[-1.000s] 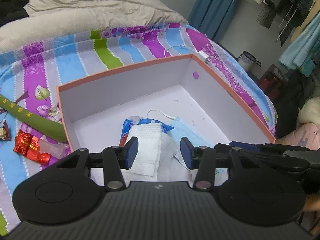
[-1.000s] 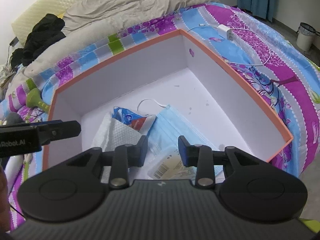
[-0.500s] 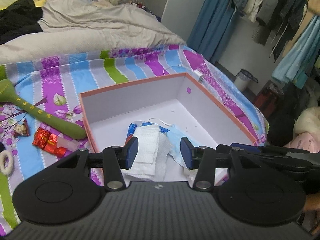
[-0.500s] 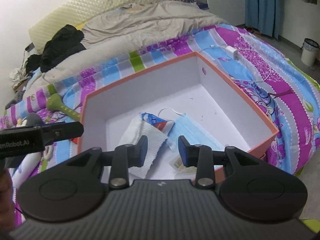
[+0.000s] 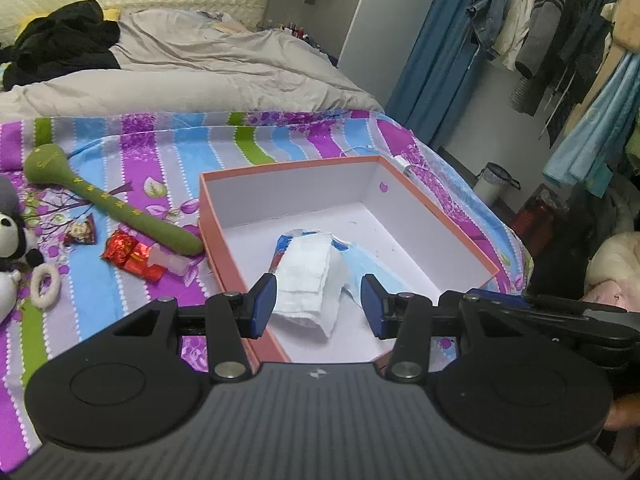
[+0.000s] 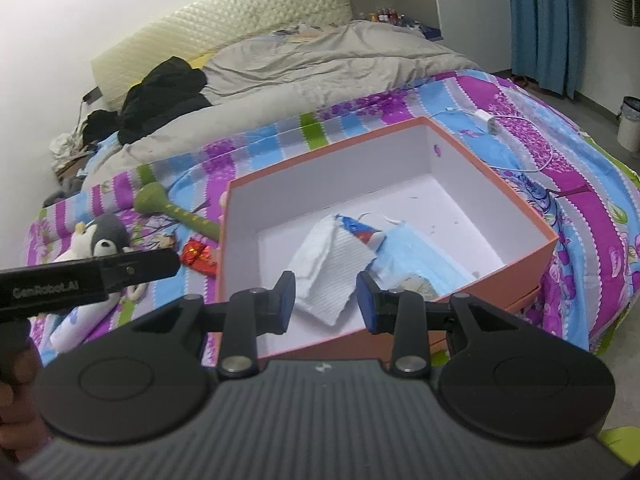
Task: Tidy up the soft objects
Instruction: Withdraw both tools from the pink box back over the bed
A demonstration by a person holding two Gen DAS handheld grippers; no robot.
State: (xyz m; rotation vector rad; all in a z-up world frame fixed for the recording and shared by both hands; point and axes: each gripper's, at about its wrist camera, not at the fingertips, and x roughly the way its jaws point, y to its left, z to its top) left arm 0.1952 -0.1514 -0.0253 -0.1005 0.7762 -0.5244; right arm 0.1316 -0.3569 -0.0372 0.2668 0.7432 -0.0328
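An orange box (image 5: 224, 252) with a white inside sits on the striped bedspread; it also shows in the right wrist view (image 6: 516, 200). In it lie a white folded cloth (image 5: 304, 280) (image 6: 332, 268), a blue face mask (image 5: 372, 268) (image 6: 420, 256) and a blue-red packet (image 5: 282, 246) (image 6: 362, 234). My left gripper (image 5: 318, 306) is open and empty, held above the box's near edge. My right gripper (image 6: 326, 300) is open and empty, also above the near edge. A green plush stick (image 5: 120, 210), a red wrapper (image 5: 130, 256), a white ring (image 5: 45, 282) and a penguin plush (image 6: 100, 240) lie left of the box.
A grey duvet (image 5: 200, 72) and black clothes (image 5: 60, 52) lie at the bed's head. A white charger and cable (image 6: 494, 126) lie right of the box. Hanging clothes (image 5: 560, 40) and a bin (image 5: 494, 184) stand off the bed's right side.
Both grippers have pulled back and up from inside the box, so more of the bed and the items left of the box show. Both stay open and empty.
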